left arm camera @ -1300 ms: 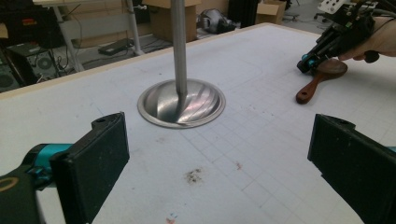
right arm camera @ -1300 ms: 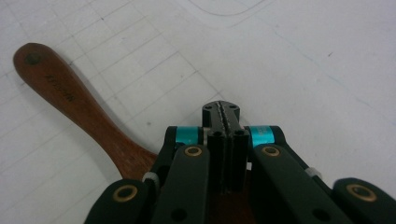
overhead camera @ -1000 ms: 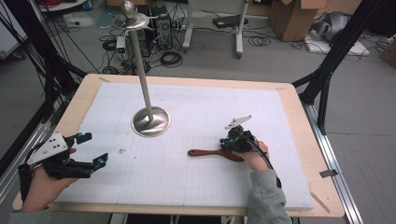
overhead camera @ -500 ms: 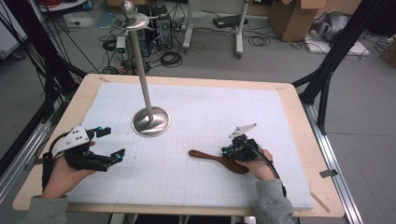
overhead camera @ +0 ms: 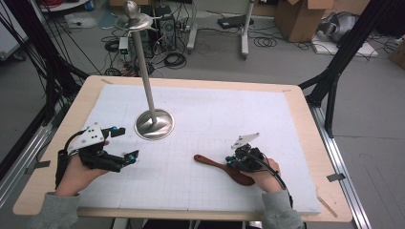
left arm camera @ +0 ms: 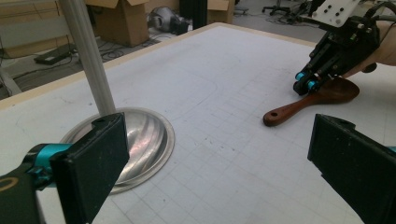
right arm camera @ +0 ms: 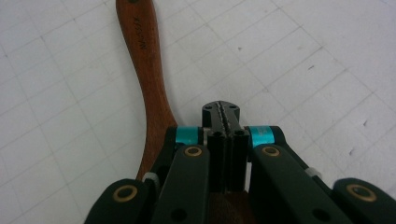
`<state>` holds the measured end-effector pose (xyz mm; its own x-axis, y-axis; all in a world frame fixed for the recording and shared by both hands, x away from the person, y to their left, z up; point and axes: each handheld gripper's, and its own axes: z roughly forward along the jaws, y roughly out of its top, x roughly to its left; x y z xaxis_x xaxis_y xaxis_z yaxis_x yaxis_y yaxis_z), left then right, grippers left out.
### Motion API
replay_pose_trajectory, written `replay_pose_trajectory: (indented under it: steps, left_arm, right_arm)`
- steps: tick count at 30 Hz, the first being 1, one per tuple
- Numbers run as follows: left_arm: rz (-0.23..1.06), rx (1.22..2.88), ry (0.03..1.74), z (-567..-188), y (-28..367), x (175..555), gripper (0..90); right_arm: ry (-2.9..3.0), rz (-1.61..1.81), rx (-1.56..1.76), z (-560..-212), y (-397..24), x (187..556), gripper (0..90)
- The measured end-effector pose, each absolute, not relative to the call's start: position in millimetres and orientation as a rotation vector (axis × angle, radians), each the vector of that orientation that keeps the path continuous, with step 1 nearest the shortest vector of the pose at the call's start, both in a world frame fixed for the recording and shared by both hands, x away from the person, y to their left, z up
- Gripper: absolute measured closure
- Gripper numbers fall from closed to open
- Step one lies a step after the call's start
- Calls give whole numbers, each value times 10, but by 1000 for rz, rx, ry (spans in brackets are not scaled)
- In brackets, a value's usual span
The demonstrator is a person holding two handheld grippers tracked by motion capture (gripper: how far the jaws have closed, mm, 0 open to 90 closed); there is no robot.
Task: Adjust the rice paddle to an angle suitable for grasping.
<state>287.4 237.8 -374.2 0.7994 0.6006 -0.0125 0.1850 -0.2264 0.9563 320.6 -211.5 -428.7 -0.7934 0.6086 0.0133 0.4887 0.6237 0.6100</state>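
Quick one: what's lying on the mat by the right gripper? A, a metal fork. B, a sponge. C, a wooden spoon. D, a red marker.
C: a brown wooden spoon lies flat beside the right gripper, whose jaws are pressed together with nothing between them.

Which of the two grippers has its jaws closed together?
The right gripper, beside the wooden spoon: its jaws are pressed flat together with nothing between them. The left gripper, near the metal stand, holds its jaws wide apart.

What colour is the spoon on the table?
The wooden spoon is reddish brown, a dark polished wood. It shows best in the right gripper view.
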Motion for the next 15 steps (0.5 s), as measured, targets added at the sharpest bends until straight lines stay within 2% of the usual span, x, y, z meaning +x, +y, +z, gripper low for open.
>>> replay_pose_trajectory:
  steps: [4,7,15]
  left_arm:
    - [427,1795,601,-3744,2350,2886,59]
    - [426,1801,601,-3751,2345,2890,59]
    - [432,1802,608,-3757,2376,2880,59]
  right_arm:
    - [2611,917,847,-4264,-2107,3179,895]
    - [2584,1042,819,-4178,-2108,3142,896]
    - [2710,1052,646,-4185,-1848,3065,896]
